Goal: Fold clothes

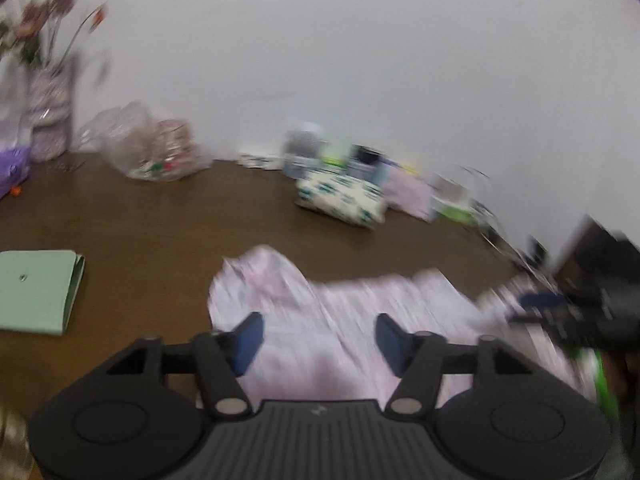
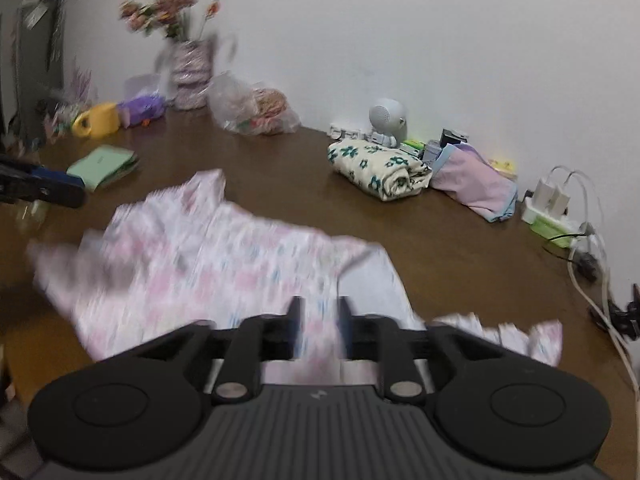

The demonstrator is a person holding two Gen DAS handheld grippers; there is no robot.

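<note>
A white garment with a pink floral print [image 1: 340,312] lies loosely spread on the brown table [image 1: 160,216], blurred by motion. My left gripper [image 1: 320,336] hovers above it with its blue pads wide apart and nothing between them. In the right wrist view the same garment [image 2: 200,248] stretches from left of centre to the near right edge. My right gripper [image 2: 320,326] stands over its near edge, jaws a narrow gap apart, and cloth shows through the gap without being pinched. The right gripper [image 1: 560,312] shows at the right of the left wrist view, and the left gripper [image 2: 40,188] shows at the left of the right wrist view.
A folded cloth with green flowers [image 2: 380,168] and a folded pink cloth [image 2: 472,184] lie at the back right. A green booklet [image 2: 104,162], a plastic bag [image 2: 252,108], a flower vase [image 2: 190,68] and a yellow watering can [image 2: 98,120] stand at the back left. A power strip with cables [image 2: 556,212] sits by the wall.
</note>
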